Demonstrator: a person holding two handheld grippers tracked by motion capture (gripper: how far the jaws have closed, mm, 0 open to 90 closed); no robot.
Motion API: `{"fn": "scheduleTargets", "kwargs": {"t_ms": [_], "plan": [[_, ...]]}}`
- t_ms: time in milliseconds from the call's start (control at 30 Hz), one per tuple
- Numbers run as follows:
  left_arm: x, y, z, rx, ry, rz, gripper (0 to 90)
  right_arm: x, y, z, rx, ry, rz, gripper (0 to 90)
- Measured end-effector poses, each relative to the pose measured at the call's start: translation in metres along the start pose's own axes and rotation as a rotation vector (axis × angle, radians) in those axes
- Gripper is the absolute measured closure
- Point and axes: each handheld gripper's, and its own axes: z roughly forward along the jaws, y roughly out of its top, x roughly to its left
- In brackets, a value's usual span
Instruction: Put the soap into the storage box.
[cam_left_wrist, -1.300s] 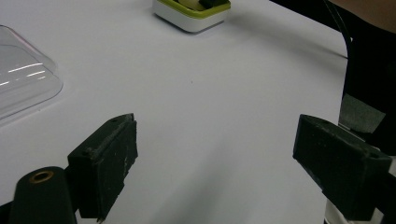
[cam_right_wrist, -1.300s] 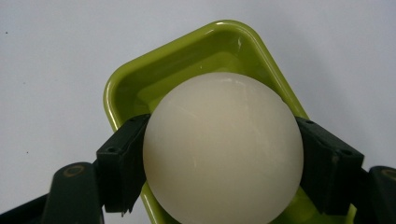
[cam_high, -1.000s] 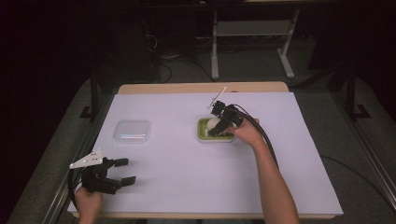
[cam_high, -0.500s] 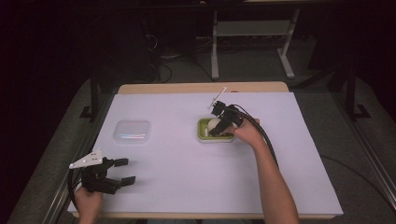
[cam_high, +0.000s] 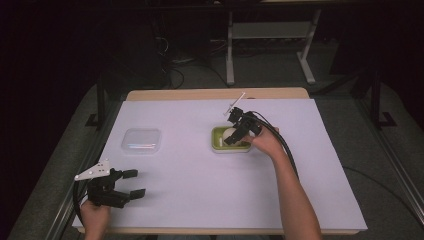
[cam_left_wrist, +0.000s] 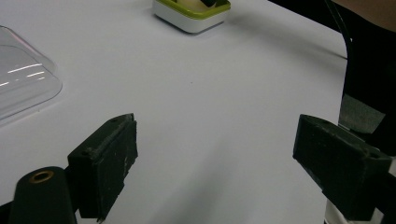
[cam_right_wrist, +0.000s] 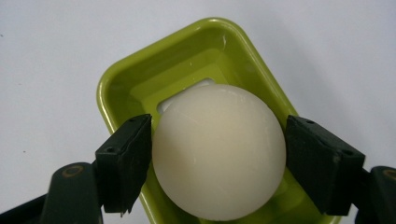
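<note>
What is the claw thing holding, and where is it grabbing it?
The right gripper grips a round white soap by its two sides, over the green dish. The left gripper is open, holding nothing.

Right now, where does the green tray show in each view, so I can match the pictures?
High view: the green tray sits right of table centre, under the right gripper.
Left gripper view: top edge, left of centre, far beyond the open jaws.
Right gripper view: centre, holding the white ball between the jaws.
Shared landmark: the white ball, also in the high view.
</note>
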Motion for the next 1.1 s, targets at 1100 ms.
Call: {"fn": "scheduleTargets", "kwargs": {"t_ms": [1100], "plan": [[-0.001, 0.0, 0.002, 0.003, -0.002, -0.003, 13.1, 0.011, -0.026, -0.038, -0.085, 0.042, 0.036, 21.6]]}}
